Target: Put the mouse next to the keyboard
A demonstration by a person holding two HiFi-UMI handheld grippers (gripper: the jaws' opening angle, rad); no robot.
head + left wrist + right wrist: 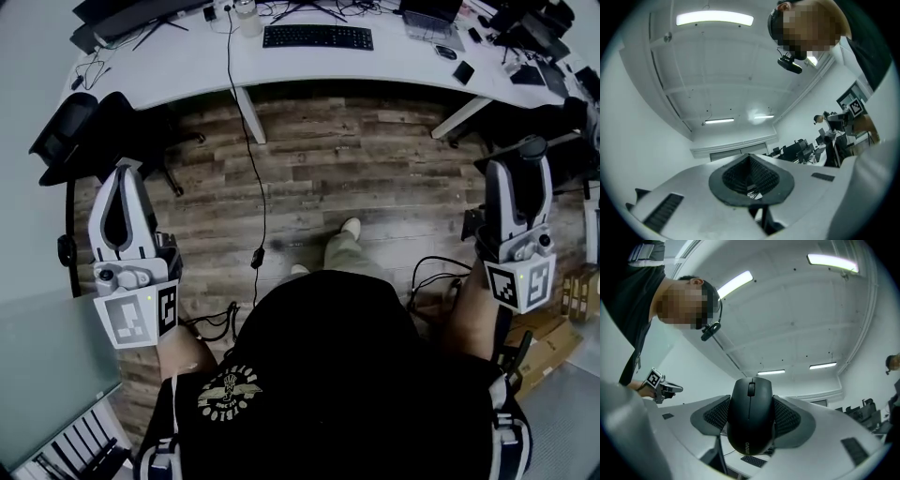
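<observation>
- The wooden floor (356,178) fills the middle of the head view; the person (328,375) in a black shirt stands on it, well apart from the desk.
- The white desk (187,56) runs along the top of the head view.
- The left gripper (127,172) is held up at the person's left side, over the floor. Its two jaws are pressed together at the tips, and nothing is between them.
- The right gripper (522,161) is held up at the person's right side. Its jaws stand wide and clamp the mouse from both sides.
- The black keyboard (318,37) lies flat on the desk, near its middle.
- The black mouse (751,418) sits between the dark pads (714,414) of the right gripper, scroll wheel toward the camera. It is in the air, far from the keyboard.
</observation>
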